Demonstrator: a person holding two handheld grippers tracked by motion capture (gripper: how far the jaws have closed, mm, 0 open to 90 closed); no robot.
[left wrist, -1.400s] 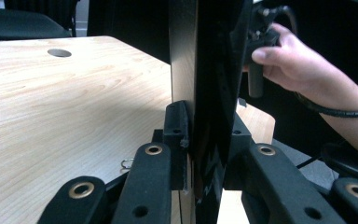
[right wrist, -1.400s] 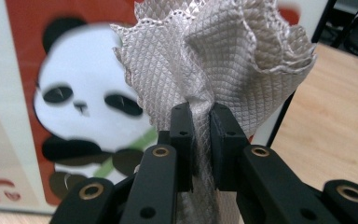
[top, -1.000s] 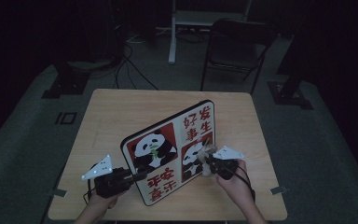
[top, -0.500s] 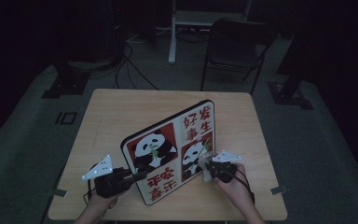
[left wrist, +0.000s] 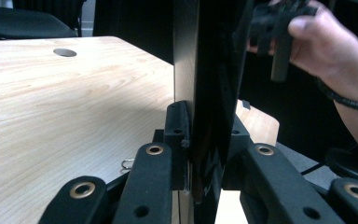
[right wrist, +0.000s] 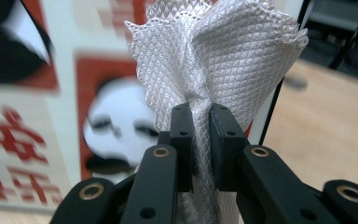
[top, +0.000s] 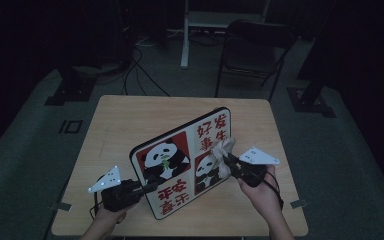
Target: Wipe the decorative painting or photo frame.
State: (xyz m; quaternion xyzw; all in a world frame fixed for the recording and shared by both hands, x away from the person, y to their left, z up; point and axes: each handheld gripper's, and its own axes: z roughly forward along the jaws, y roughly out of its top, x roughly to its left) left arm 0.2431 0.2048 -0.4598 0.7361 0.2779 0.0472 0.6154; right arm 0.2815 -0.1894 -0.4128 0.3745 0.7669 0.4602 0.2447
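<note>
Since the earlier frame my right gripper point(top: 228, 159) has lifted its pinched white cloth point(top: 223, 152) up the panda board point(top: 185, 162), which my left gripper point(top: 147, 186), jaws clamped on its edge, props tilted near the table's point(top: 130, 115) front edge, so the board's face lies straight ahead of the cloth.

- A light wooden counter point(top: 130, 125) with rounded corners is seen standing on a dark grey floor point(top: 30, 150).
- A round hole point(left wrist: 65, 52) is cut through the top near a far corner.
- A panda picture board point(top: 180, 160) is stood on edge on the counter, tilted, its lower edge touching the wood near the front.
- The rest of the top is bare wood grain.
</note>
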